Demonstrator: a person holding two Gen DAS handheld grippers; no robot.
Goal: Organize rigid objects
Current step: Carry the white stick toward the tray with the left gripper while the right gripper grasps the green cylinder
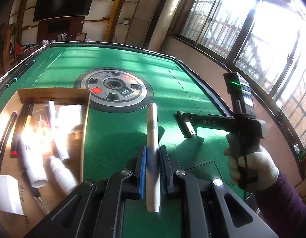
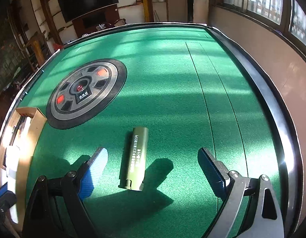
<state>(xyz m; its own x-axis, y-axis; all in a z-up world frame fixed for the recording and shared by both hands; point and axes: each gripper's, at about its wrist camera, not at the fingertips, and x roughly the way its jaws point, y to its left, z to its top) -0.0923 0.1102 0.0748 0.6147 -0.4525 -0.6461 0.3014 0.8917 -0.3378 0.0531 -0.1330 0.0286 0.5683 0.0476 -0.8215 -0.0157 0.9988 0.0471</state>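
While left gripper (image 1: 152, 158) clamps white pen (image 1: 152, 138) mid-barrel, lifted off green table (image 2: 172, 79), likely bound for cardboard box (image 1: 54, 95) on its left. Right gripper (image 2: 153, 170) spread wide, straddling olive lighter (image 2: 135, 158) flat on felt, no contact, pre-grasp.

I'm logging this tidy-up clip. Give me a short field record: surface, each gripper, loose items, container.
surface: green table
left gripper: shut on a white pen, held above the felt
right gripper: open, fingers either side of an olive lighter, not touching it
lighter: lying flat on the felt
box: cardboard, at the table's left, holding pens and white tubes
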